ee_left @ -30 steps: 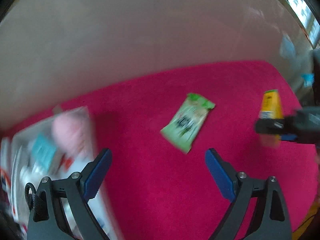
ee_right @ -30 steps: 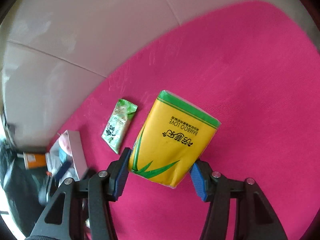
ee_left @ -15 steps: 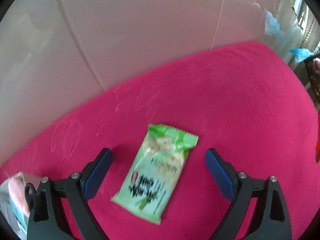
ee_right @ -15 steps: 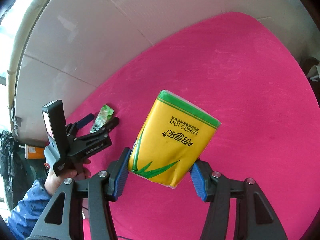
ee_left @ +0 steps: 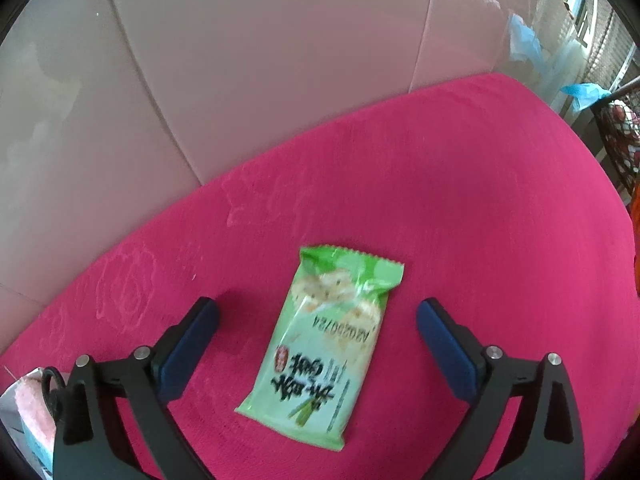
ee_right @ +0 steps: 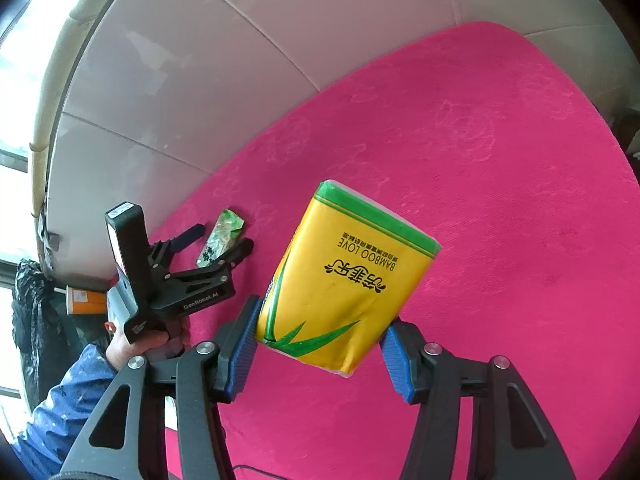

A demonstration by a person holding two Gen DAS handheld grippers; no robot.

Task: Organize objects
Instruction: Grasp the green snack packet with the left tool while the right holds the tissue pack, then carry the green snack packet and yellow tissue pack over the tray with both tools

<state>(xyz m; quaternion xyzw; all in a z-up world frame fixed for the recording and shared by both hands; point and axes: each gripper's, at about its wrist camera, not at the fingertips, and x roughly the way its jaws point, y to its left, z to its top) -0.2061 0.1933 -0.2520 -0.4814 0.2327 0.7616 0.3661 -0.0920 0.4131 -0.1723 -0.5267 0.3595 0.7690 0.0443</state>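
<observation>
A green snack packet lies flat on the pink cloth. My left gripper is open, low over the cloth, with the packet between its blue pads and not touching them. In the right wrist view the left gripper straddles the same packet. My right gripper is shut on a yellow and green tissue pack and holds it above the cloth.
A grey padded backrest rises behind the pink cloth. A box with pink and blue items sits at the far left edge. An orange box lies beyond the cloth's left edge. A dark basket stands at the right.
My left gripper swung from the box at the left over to the green packet and closed in around it. My right gripper lifted and drew back, still holding the tissue pack.
</observation>
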